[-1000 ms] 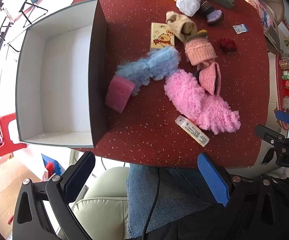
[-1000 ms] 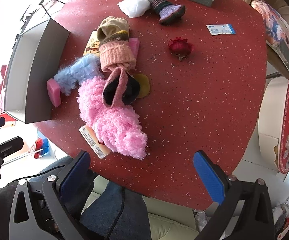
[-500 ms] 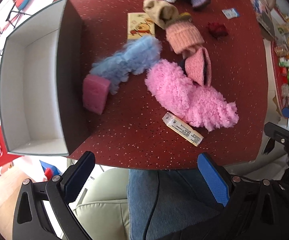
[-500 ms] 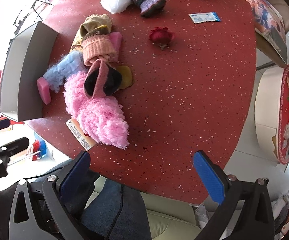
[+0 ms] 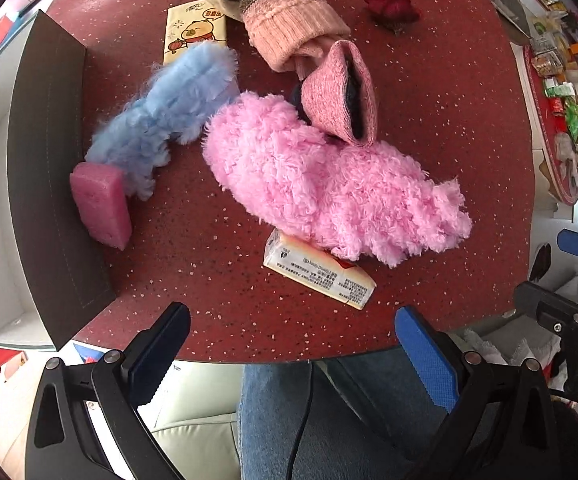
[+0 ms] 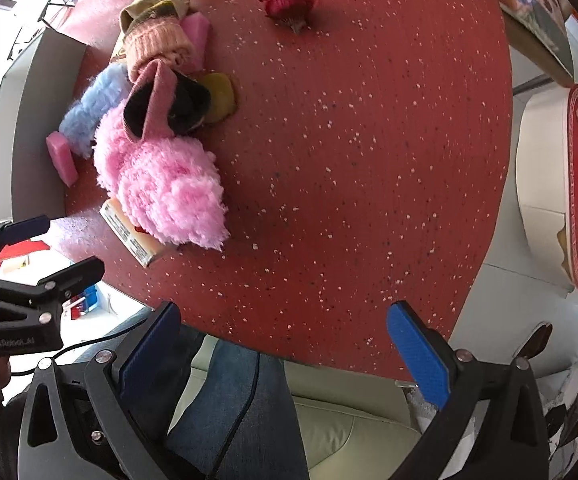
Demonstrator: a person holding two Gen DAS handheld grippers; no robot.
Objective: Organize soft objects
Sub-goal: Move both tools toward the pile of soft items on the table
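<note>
Yellow cloth (image 6: pixel 220 96) visible right wrist only, behind socks.

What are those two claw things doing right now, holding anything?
Left gripper: open, holding nothing.
Right gripper: open, holding nothing.

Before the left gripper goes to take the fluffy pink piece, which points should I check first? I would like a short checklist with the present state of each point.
1. Left gripper open and holding nothing: ok.
2. Right gripper open and holding nothing: ok.
3. Fluffy pink piece free to lift: not ok. A pink knitted sock lies on its far end, and its near edge covers part of a small white carton.
4. Box open on top to receive items: ok, though only part of its inside shows.
5. Path along the red table from gripper to piece: ok, only the carton lies near.
6. Pink sponge leans against the box wall, away from the piece: ok.
</note>
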